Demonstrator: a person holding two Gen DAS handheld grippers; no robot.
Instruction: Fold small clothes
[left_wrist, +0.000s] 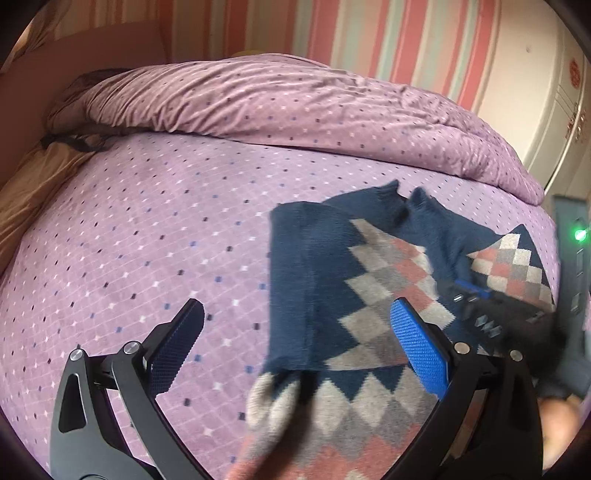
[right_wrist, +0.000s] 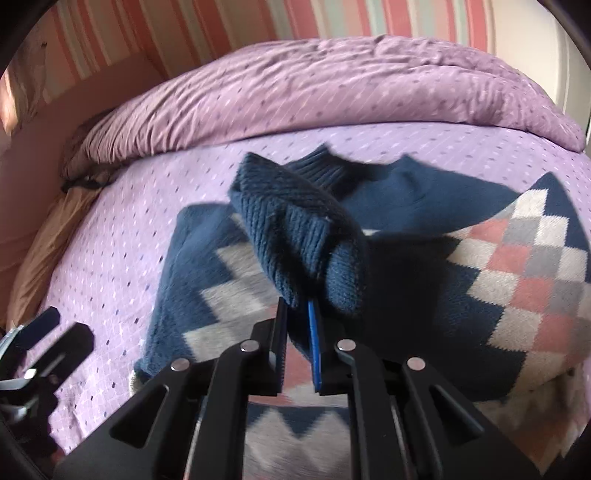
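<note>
A navy knitted sweater (left_wrist: 325, 266) with a grey, pink and white diamond pattern lies spread on the purple bed. My left gripper (left_wrist: 297, 306) is open above the sweater's left part, and its pads press on nothing. My right gripper (right_wrist: 297, 310) is shut on the sweater's navy ribbed sleeve end (right_wrist: 295, 229), which it holds lifted over the body of the sweater (right_wrist: 517, 266). In the left wrist view the right gripper (left_wrist: 476, 299) shows blurred at the right, over the sweater. The left gripper's fingers (right_wrist: 55, 332) appear at the lower left of the right wrist view.
The dotted purple bedsheet (left_wrist: 129, 240) covers the bed, and a matching duvet (left_wrist: 258, 99) is bunched along the far side. A tan pillow (left_wrist: 33, 192) lies at the left. Behind are a striped wall and a white cupboard (left_wrist: 535, 92). A dark device with a green light (left_wrist: 580, 234) is at the right.
</note>
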